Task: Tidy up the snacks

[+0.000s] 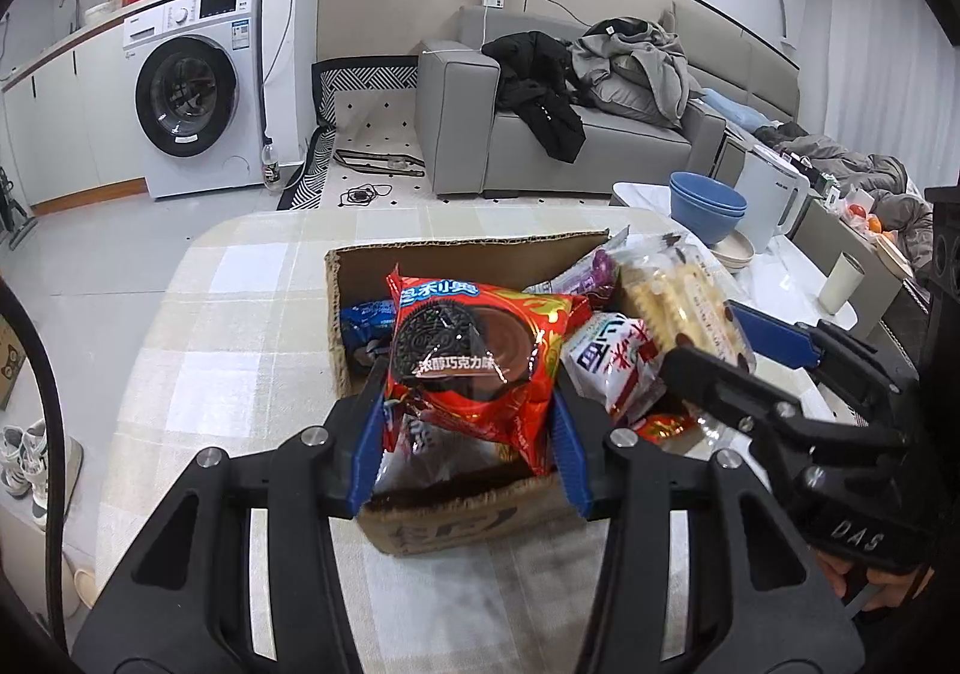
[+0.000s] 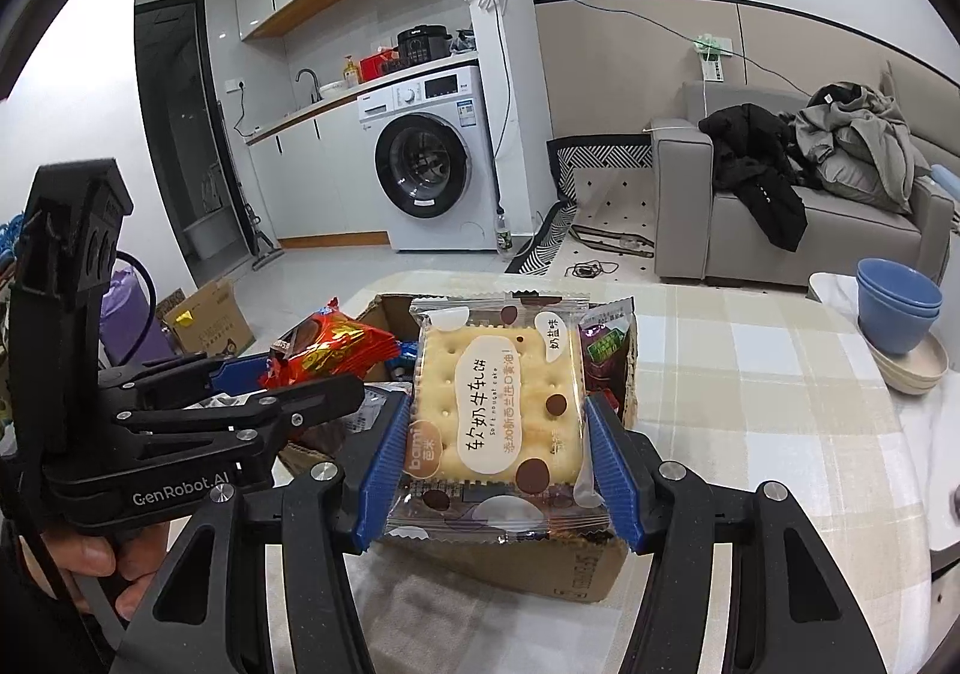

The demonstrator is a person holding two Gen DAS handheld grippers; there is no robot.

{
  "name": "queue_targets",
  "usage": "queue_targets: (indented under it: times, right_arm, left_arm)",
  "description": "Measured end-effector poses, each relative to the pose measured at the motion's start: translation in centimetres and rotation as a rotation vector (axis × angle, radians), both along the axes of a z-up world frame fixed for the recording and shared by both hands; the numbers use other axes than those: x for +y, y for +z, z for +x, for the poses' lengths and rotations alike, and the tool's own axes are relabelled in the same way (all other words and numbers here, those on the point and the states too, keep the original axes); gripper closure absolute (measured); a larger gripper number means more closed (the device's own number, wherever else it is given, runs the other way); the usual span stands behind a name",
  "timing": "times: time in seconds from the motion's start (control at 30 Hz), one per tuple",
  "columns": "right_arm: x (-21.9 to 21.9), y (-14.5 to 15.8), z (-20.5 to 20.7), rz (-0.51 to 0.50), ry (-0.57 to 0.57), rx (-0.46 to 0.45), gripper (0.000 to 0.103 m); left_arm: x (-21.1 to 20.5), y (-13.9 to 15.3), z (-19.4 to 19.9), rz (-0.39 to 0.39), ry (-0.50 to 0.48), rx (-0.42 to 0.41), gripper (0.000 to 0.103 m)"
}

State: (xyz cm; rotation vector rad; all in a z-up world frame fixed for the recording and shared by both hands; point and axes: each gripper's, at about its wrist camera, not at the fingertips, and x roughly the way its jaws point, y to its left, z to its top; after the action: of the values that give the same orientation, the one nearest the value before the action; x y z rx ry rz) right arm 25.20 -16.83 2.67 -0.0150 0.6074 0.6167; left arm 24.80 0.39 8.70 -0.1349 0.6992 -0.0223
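A cardboard box (image 1: 366, 254) full of snack packets stands on the checked tablecloth. My left gripper (image 1: 471, 440) is shut on a red Oreo packet (image 1: 480, 350) and holds it over the box. My right gripper (image 2: 501, 464) is shut on a clear packet of nougat crackers (image 2: 498, 404) over the same box (image 2: 576, 572). The cracker packet (image 1: 684, 308) and the right gripper (image 1: 744, 350) show at the right of the left wrist view. The red packet (image 2: 330, 344) and the left gripper (image 2: 288, 380) show at the left of the right wrist view. A white-and-red packet (image 1: 618, 362), a purple packet (image 1: 594, 272) and a blue packet (image 1: 366, 320) lie in the box.
Stacked blue bowls (image 1: 708, 206) on beige dishes, a white kettle (image 1: 771, 200) and a cup (image 1: 840, 284) stand at the table's right. The bowls (image 2: 897, 308) also show in the right wrist view. A washing machine (image 1: 192, 92) and a grey sofa (image 1: 570, 146) lie beyond.
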Motion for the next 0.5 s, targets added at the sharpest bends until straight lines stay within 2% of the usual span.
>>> queue_targets:
  times: [0.13, 0.2, 0.3, 0.43, 0.5]
  right_arm:
    - [0.8, -0.6, 0.5, -0.043, -0.004, -0.008, 0.043]
    - [0.8, -0.7, 0.3, -0.063, -0.014, -0.019, 0.032]
    - [0.1, -0.8, -0.1, -0.059, -0.019, -0.032, 0.024]
    - [-1.4, -0.5, -0.9, -0.027, -0.039, -0.040, 0.011]
    - [-2.2, -0.3, -1.4, -0.014, -0.050, -0.051, 0.003]
  left_arm:
    - [-0.1, -1.0, 1.5, 0.008, -0.002, 0.032, 0.056]
    - [-0.1, -1.4, 1.8, 0.001, -0.009, 0.044, 0.044]
    - [-0.3, -1.5, 1.7, 0.008, -0.010, 0.040, 0.025]
    - [-0.3, -1.4, 1.1, 0.005, -0.008, 0.027, 0.017]
    - [-0.4, -1.3, 0.5, 0.009, -0.001, 0.013, 0.001]
